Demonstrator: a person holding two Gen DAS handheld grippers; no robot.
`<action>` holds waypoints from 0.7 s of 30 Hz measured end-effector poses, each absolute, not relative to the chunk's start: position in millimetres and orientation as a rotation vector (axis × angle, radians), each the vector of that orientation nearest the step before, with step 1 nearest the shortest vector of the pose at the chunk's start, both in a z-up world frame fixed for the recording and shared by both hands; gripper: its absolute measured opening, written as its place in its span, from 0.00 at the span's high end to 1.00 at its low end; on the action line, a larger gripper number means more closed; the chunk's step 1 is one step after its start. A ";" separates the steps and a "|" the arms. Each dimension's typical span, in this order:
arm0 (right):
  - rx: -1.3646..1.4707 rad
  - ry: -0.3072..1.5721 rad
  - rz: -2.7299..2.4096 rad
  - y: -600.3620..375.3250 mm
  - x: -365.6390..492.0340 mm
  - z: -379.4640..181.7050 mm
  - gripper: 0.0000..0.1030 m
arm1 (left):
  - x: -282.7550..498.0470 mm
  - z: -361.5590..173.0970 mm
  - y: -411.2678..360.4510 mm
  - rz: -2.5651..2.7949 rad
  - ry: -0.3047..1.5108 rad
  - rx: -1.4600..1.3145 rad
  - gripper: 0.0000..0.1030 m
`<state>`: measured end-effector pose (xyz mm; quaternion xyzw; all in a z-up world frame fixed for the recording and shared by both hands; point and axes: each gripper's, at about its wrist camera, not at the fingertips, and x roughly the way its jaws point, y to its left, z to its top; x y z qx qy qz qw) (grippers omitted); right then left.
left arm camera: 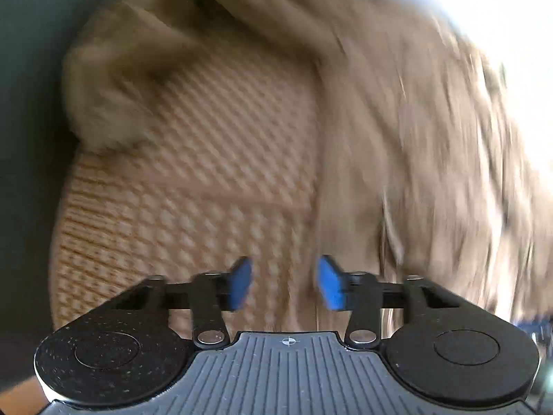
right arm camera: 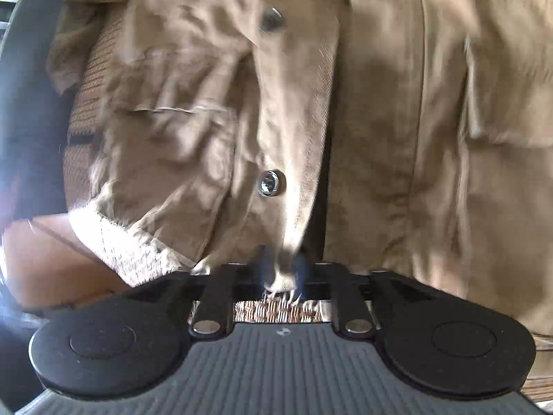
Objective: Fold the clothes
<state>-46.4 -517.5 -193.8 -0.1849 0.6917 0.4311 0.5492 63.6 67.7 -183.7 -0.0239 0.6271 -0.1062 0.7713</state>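
A tan jacket [left arm camera: 397,121] fills the left wrist view, turned back so its knitted honeycomb lining [left arm camera: 214,159] shows. My left gripper [left arm camera: 284,283] hangs over that lining, open, its blue pads [left arm camera: 242,285] apart with nothing pinched between them. In the right wrist view the jacket [right arm camera: 380,121] lies front up, with a metal snap button [right arm camera: 269,182] on its front strip and a second snap [right arm camera: 272,19] higher up. My right gripper [right arm camera: 282,271] is blurred, and a bunch of the front strip's lower end sits gripped between its fingers.
A pale ribbed knit cuff [right arm camera: 124,245] sticks out at the jacket's lower left, over a brown wooden surface [right arm camera: 52,259]. A dark grey surface [left arm camera: 27,103] borders the jacket on the left. Bright glare washes out the upper right of the left wrist view.
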 end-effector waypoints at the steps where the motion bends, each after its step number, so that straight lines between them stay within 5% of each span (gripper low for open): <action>1: -0.456 1.599 1.028 -515.8 -46.0 -178.6 0.62 | 63.5 -173.8 77.8 -0.169 1.310 -0.096 0.36; 6: -0.435 1.410 1.140 -472.1 -41.1 -119.7 0.54 | 134.5 -176.3 91.9 0.243 1.113 -0.183 0.31; 15: -0.360 1.361 1.365 -378.6 -66.0 -112.2 0.51 | 191.8 -226.2 125.8 0.274 1.127 -0.208 0.26; 16: -0.349 1.362 1.376 -367.8 -68.3 -113.6 0.51 | 196.6 -231.0 124.5 0.248 1.140 -0.185 0.28; 18: -0.303 1.381 1.387 -342.0 -73.1 -114.0 0.50 | 205.6 -237.9 122.3 0.177 1.170 -0.150 0.72; 21: -0.243 1.363 1.429 -299.0 -81.6 -109.8 0.48 | 210.0 -226.4 118.9 0.084 1.149 -0.095 0.84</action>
